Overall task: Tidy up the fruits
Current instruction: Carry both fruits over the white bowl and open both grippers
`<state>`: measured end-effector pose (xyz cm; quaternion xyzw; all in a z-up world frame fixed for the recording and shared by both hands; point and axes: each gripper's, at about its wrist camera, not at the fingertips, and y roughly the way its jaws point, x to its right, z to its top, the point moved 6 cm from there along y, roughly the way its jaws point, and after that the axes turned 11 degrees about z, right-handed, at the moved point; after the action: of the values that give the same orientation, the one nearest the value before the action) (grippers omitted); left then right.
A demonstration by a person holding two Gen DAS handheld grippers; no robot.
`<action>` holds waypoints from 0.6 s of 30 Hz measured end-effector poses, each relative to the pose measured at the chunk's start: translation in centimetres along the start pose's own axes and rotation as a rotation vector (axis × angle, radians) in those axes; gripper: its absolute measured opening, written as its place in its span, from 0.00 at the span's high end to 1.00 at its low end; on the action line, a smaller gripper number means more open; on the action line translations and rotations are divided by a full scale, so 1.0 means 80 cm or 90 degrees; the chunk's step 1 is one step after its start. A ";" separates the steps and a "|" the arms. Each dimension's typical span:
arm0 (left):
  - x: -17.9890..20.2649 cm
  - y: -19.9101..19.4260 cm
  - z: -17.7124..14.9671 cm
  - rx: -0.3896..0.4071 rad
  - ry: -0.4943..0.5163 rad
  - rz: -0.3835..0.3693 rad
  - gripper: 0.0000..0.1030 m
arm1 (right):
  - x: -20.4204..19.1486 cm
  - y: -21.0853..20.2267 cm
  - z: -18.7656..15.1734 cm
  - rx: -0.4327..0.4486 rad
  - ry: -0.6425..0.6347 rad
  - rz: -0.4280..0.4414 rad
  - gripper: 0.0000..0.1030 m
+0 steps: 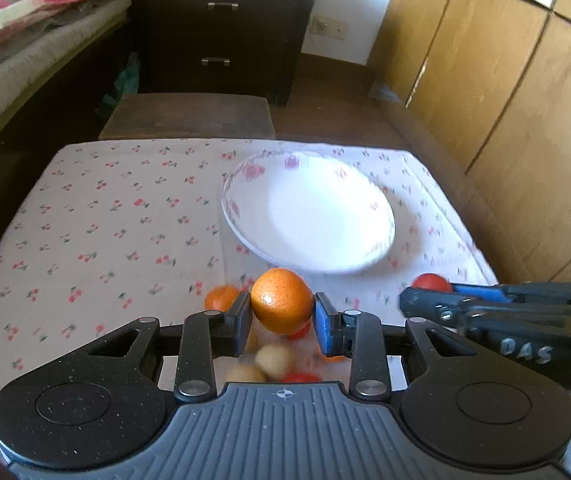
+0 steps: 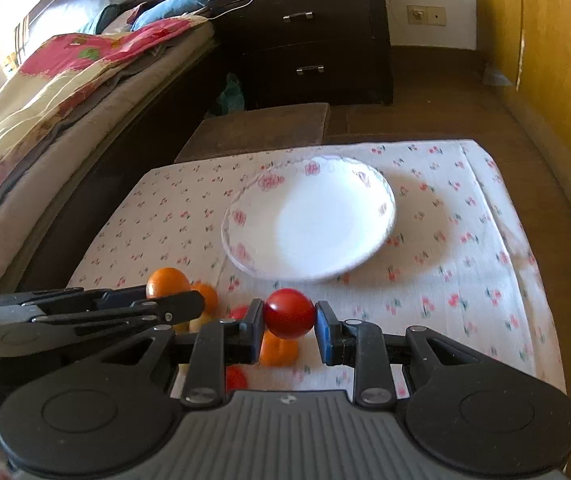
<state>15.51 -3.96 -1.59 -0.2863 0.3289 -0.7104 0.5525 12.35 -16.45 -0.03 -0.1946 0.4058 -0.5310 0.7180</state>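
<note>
The left claw (image 1: 282, 312) is clamped on a round orange citrus fruit (image 1: 282, 301), its black pad pressing one side and its blue pad the other, the fruit held above the cloth-covered surface (image 1: 97, 216) and short of the near rim of the white shallow plate with a pink floral border (image 1: 309, 212). The right claw (image 2: 289, 316) is clamped in the same way on a round glossy red tomato (image 2: 289, 313), also held near the plate's (image 2: 309, 216) near rim but not over it. Beneath the left claw lies a loose cluster of remaining fruit: a second small orange fruit (image 1: 221, 298) just left of the black pad, two pale yellowish round fruits (image 1: 271, 358) (blurred, so their kind is unclear), and a red piece (image 1: 301, 377) near the claw's body. From the right wrist camera, another orange fruit (image 2: 279, 352) lies on the white cloth printed with small red cherries (image 2: 445, 240) directly below the held tomato, and a red one (image 2: 236, 378) sits partly hidden behind the claw's linkage. The two tools are side by side, each visible at the edge of the other's view. Beyond the surface stand a dark wooden nightstand with two drawers (image 1: 221, 28), a bed with a floral quilt (image 2: 65, 92) and wooden wardrobe doors (image 1: 505, 80).
</note>
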 end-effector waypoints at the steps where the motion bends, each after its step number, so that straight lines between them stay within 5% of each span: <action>1: 0.000 0.005 0.005 0.000 -0.004 -0.002 0.61 | 0.002 0.007 0.005 -0.002 0.000 -0.001 0.72; 18: 0.009 0.094 0.051 -0.038 -0.036 0.002 0.62 | 0.061 0.090 0.054 -0.032 0.030 -0.031 0.72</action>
<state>22.99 -6.55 -4.88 -0.3221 0.3344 -0.6912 0.5538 20.64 -19.01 -4.45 -0.2097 0.4312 -0.5422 0.6900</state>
